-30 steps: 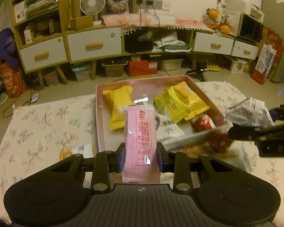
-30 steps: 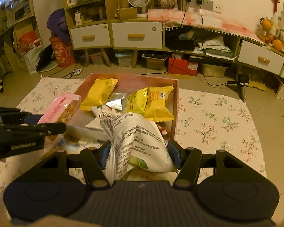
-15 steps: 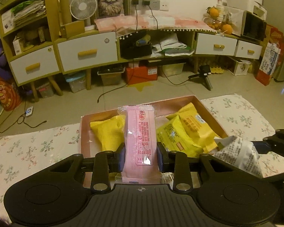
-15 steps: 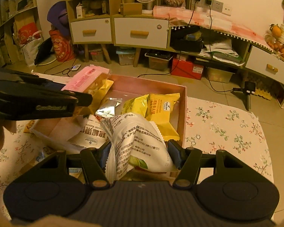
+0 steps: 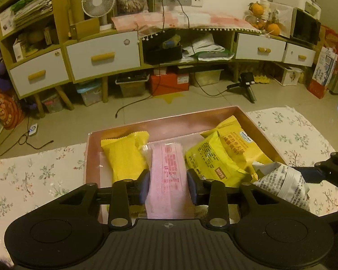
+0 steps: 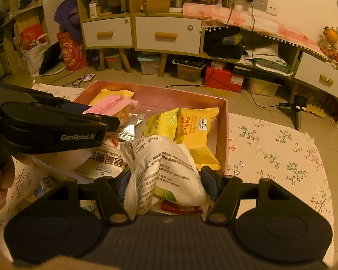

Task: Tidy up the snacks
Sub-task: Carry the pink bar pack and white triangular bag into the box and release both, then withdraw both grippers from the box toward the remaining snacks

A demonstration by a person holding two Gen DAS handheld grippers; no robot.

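Note:
My left gripper [image 5: 168, 185] is shut on a pink snack packet [image 5: 167, 175] and holds it over the pink tray [image 5: 169, 121]. From the right wrist view the left gripper [image 6: 106, 118] reaches over the tray's left side with the pink packet [image 6: 111, 104]. My right gripper [image 6: 166, 185] is shut on a white snack bag [image 6: 162, 171] over the tray's [image 6: 223, 135] near right part; the bag also shows in the left wrist view [image 5: 281, 184]. Yellow packets [image 5: 124, 157] [image 5: 216, 159] [image 6: 196, 130] lie in the tray.
The tray sits on a floral tablecloth [image 6: 277, 153] [image 5: 33, 175]. A white pecan snack packet [image 6: 106, 162] and a silver wrapper [image 6: 130, 128] lie in the tray. Loose packets lie near the tray's front left [image 6: 42, 184]. Cabinets and floor clutter stand beyond.
Both grippers have moved forward over the tray with their packets. The pink packet has come down lower, between the yellow packets.

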